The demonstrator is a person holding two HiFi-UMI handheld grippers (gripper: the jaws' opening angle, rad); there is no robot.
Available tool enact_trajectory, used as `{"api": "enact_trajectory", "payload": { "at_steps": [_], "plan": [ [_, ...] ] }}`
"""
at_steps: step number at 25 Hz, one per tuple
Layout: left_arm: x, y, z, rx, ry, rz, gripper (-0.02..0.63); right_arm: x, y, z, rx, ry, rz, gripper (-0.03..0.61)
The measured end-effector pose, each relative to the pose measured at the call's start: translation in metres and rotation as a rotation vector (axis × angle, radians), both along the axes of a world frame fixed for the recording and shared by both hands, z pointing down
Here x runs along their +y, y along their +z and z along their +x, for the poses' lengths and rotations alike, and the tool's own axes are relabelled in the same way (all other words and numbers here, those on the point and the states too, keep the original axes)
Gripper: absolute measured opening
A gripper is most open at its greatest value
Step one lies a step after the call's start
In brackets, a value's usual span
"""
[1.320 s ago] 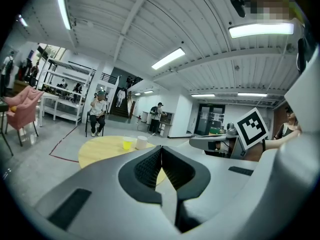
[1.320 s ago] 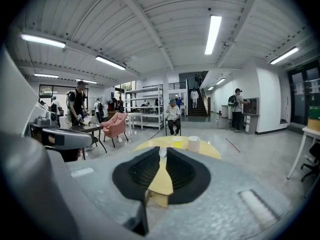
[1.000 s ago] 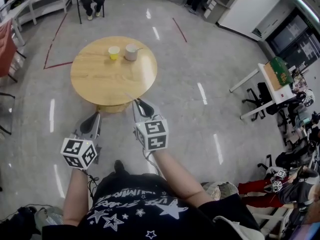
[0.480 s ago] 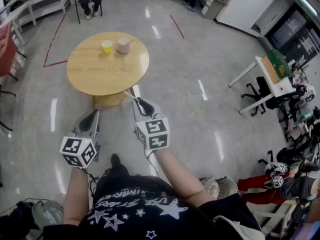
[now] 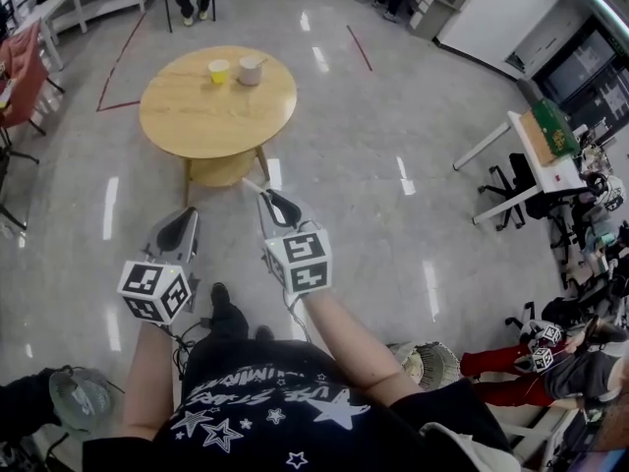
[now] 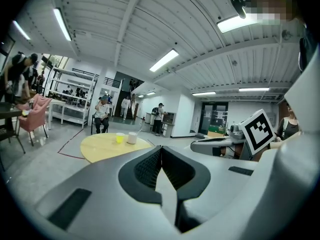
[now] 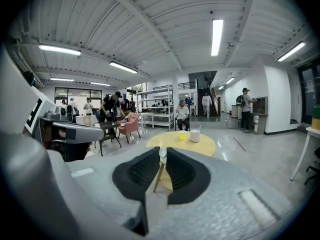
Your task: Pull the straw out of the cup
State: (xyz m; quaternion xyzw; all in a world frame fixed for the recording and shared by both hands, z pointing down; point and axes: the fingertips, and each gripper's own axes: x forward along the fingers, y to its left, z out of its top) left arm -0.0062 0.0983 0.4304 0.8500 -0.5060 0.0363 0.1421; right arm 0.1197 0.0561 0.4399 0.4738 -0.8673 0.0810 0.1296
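Straw [image 7: 161,154] in right tongs [image 5: 266,196]

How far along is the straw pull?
Done: a white straw is clamped at the right gripper tips, well clear of the table. In hand: that straw only; left gripper is shut, empty. Left: nothing obvious, though something thin pokes from the white cup, too small to identify.

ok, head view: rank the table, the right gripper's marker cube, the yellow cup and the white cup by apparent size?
1. table
2. marker cube of the right gripper. It sits far nearer the camera, so it looks bigger than it really is.
3. white cup and yellow cup: both tiny and look alike, so I haven't ranked them.
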Motion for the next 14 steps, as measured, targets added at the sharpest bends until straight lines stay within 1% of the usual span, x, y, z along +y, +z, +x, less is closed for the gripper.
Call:
{"api": "enact_trajectory", "payload": {
  "at_steps": [8,14],
  "plan": [
    [0.04,-0.001,0.023,-0.003,-0.01,0.002,0.006,0.041,-0.001,0.012,0.002,-0.043,0.007,0.038],
    [0.046,-0.007,0.018,-0.007,-0.008,0.0,0.006,0.05,-0.008,0.002,-0.002,-0.058,0.006,0.038]
  ]
}}
